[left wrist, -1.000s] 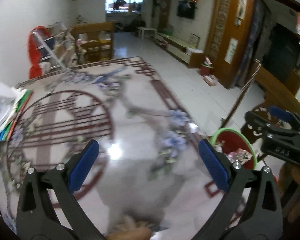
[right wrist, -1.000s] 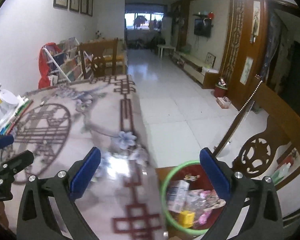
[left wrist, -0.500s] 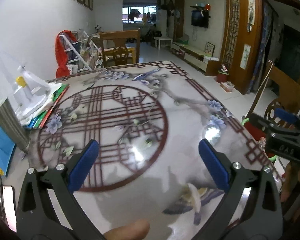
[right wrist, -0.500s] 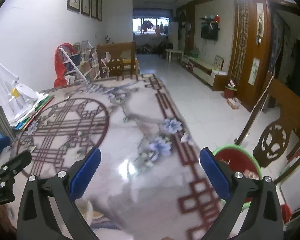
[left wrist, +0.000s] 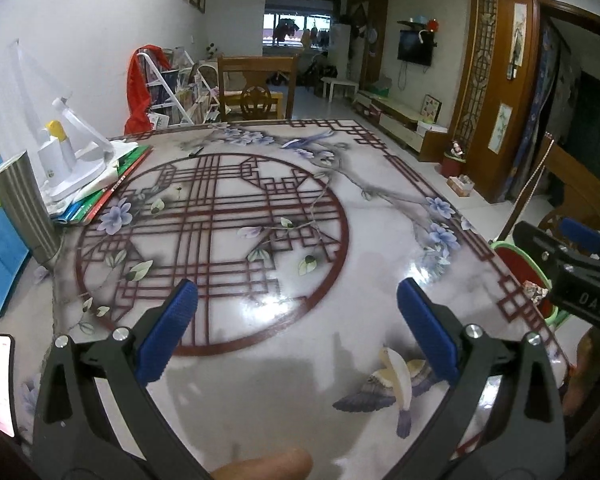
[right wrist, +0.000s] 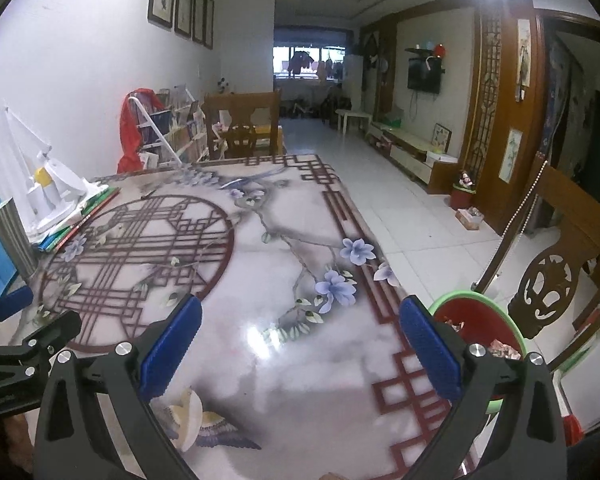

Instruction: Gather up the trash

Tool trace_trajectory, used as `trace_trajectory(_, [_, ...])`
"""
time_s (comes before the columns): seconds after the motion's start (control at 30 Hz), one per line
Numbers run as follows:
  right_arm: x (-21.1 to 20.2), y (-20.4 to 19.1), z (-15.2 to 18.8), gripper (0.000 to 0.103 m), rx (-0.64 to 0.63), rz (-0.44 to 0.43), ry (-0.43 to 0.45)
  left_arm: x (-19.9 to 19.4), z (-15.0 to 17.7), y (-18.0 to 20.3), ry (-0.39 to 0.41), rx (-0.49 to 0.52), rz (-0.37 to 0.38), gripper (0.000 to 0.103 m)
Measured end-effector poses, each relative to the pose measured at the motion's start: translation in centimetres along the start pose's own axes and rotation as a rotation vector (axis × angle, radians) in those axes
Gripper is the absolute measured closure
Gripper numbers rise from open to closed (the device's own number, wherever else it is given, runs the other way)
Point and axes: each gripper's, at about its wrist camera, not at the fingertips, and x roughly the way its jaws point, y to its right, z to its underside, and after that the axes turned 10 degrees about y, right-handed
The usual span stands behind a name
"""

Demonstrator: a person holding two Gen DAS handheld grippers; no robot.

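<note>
Above the patterned tabletop (left wrist: 300, 320), left gripper (left wrist: 296, 328) and right gripper (right wrist: 300, 344) both hovered with jaws wide apart, holding nothing. Beyond the tabletop's right edge stood the green-rimmed red trash bin (right wrist: 496, 324), scraps visible inside.

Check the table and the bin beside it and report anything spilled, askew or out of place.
Nothing stands out. The table shows no loose trash; books and a white stand sit stacked at its left edge. The bin stands upright beside the table with trash inside. Both the left gripper and right gripper are empty.
</note>
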Motion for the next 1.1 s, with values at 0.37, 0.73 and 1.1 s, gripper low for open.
trace_trajectory(0.37, [-1.0,0.0,-0.1,0.007,0.005,0.005,0.041,0.2,0.6,0.2,-0.005,-0.002,0.001,0.005])
trace_trajectory(0.73, [-0.7,-0.5,0.6,0.007,-0.008,-0.01,0.01,0.4,0.7,0.2,-0.007,-0.01,-0.003,0.005])
trace_trajectory(1.1, [-0.5,-0.7,0.9,0.007,-0.011,-0.008,-0.004,0.4,0.8,0.3,-0.006,-0.01,-0.001,0.005])
